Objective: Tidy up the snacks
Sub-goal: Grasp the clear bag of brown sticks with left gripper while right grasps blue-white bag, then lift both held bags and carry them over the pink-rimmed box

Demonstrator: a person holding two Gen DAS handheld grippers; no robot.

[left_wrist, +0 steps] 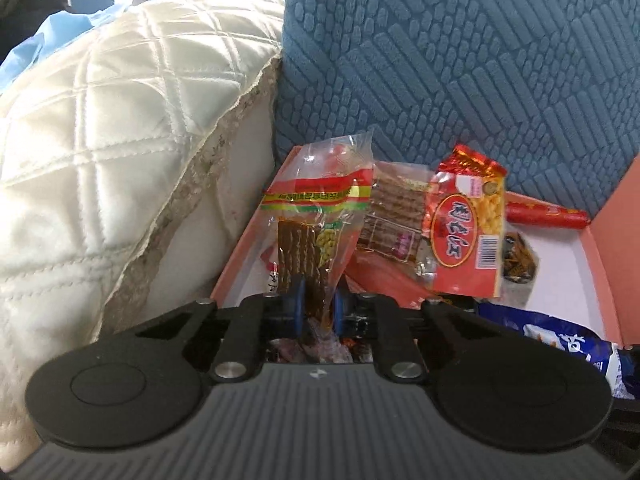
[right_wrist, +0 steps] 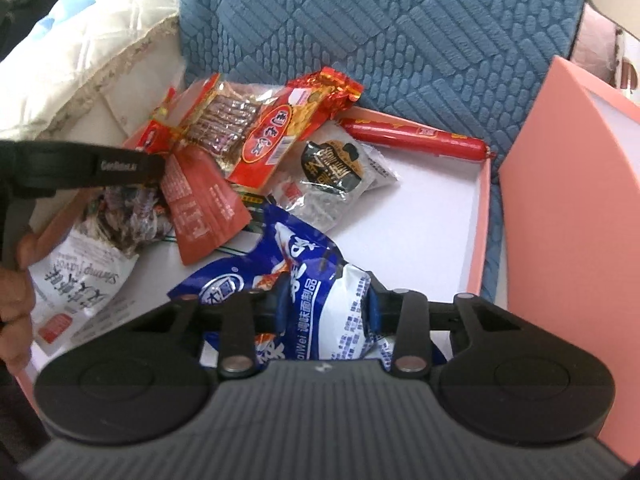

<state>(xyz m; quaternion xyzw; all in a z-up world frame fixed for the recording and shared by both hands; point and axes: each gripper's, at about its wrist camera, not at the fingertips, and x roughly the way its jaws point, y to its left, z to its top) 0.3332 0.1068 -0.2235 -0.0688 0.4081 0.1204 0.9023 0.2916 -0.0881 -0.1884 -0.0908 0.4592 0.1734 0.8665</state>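
Observation:
A pink box with a white floor holds several snack packs. My left gripper is shut on a clear pack of brown sticks with a red and yellow band, held upright over the box's left side. My right gripper is shut on a blue and white snack bag low over the box floor. In the box lie a red peanut pack, a red sausage, a grey and black sachet, a red flat pack and a white shrimp-flavour bag.
A blue textured sofa back stands behind the box. A white quilted cushion lies to the left of it. The pink box lid stands upright at the right. A hand holding the left gripper shows at the left edge.

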